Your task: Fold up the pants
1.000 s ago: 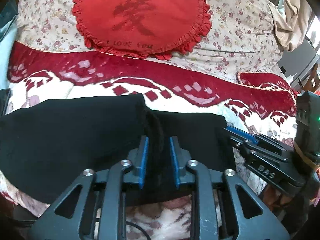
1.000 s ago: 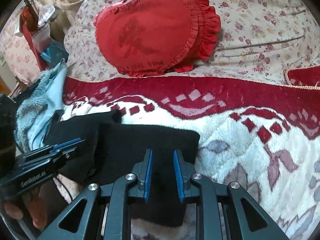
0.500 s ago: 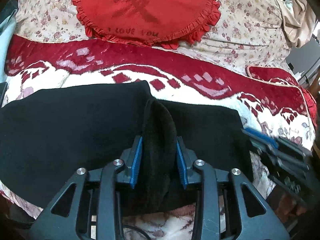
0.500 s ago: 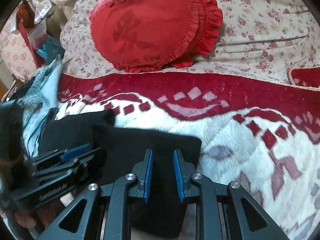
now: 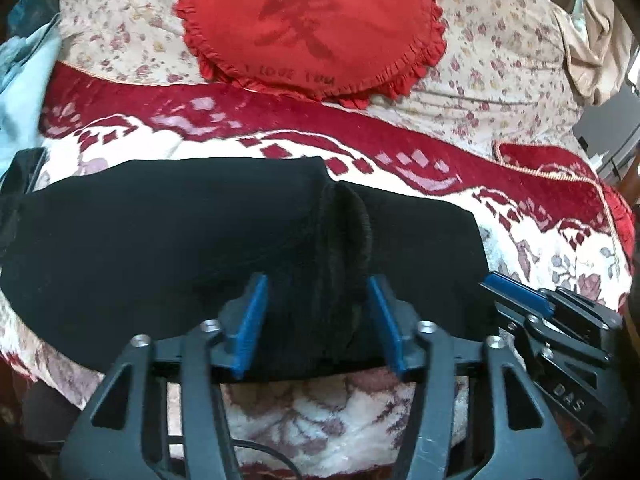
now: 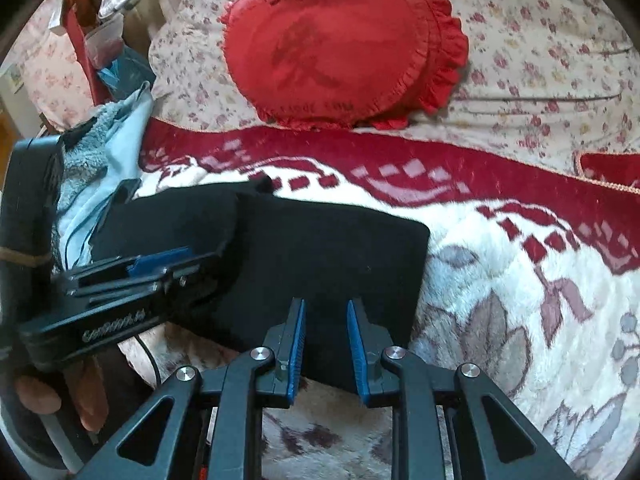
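Black pants [image 5: 160, 232] lie folded across the red and white blanket [image 5: 520, 220]. My left gripper [image 5: 318, 312] is over their near edge and its jaws are opening. A raised ridge of black cloth [image 5: 344, 232] stands loose between the blue pads, which no longer pinch it. My right gripper [image 6: 325, 320] is at the right end of the pants [image 6: 332, 248]. Black cloth fills the narrow gap between its pads, and its jaws are just starting to open. Each gripper shows in the other's view: the right gripper [image 5: 516, 292], the left gripper [image 6: 168, 264].
A red heart-shaped frilled pillow [image 5: 312, 28] leans on a floral quilt [image 5: 500, 60] behind the pants. Light blue and grey cloths [image 6: 100, 152] are piled at the bed's left edge, with clutter beyond. A person's fingers [image 6: 40, 396] hold the left gripper's handle.
The left gripper's jaws have spread wide off the pinched cloth, and the ridge has slumped broader between them. The right gripper's jaws look much the same. Both views shifted slightly.
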`<action>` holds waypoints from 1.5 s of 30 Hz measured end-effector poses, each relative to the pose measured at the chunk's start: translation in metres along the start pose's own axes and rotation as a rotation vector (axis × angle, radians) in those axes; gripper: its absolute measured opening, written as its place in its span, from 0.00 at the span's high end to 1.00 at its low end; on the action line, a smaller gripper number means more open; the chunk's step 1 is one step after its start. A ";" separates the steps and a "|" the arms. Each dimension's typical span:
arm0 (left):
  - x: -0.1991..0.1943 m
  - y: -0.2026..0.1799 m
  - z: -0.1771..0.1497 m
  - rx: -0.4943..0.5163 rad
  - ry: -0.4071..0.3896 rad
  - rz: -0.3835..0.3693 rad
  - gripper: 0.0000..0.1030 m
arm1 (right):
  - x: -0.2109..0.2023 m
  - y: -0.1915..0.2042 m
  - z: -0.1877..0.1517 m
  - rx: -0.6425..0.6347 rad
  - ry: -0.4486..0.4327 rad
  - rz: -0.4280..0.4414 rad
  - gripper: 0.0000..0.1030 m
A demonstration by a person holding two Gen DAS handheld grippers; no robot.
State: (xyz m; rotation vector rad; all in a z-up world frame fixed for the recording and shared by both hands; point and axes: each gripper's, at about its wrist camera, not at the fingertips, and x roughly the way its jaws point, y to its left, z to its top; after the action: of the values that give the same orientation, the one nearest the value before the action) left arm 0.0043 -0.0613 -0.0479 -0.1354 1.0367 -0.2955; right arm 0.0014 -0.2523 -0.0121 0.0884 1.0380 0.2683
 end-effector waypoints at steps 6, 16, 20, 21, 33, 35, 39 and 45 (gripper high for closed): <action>-0.015 0.020 -0.005 -0.030 -0.021 0.028 0.48 | 0.013 0.023 0.012 -0.023 0.006 0.043 0.78; -0.039 0.066 -0.010 -0.125 -0.058 0.073 0.48 | 0.043 0.048 0.021 -0.052 0.059 0.073 0.66; -0.043 0.084 -0.012 -0.155 -0.064 0.094 0.47 | 0.039 0.066 0.033 -0.081 0.036 0.098 0.66; -0.045 0.089 -0.013 -0.164 -0.065 0.103 0.47 | 0.040 0.070 0.037 -0.085 0.034 0.110 0.66; -0.051 0.138 -0.024 -0.268 -0.071 0.164 0.48 | 0.075 0.132 0.059 -0.177 0.061 0.211 0.65; -0.051 0.146 -0.026 -0.292 -0.070 0.161 0.48 | 0.082 0.141 0.061 -0.194 0.070 0.220 0.64; -0.052 0.161 -0.032 -0.343 -0.070 0.152 0.48 | 0.098 0.157 0.064 -0.223 0.094 0.237 0.64; -0.065 0.188 -0.043 -0.449 -0.098 0.131 0.47 | 0.116 0.180 0.074 -0.267 0.107 0.255 0.64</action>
State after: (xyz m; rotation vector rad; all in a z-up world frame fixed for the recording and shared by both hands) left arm -0.0306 0.1382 -0.0632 -0.4800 0.9963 0.0669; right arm 0.0880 -0.0446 -0.0359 -0.0360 1.0884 0.6464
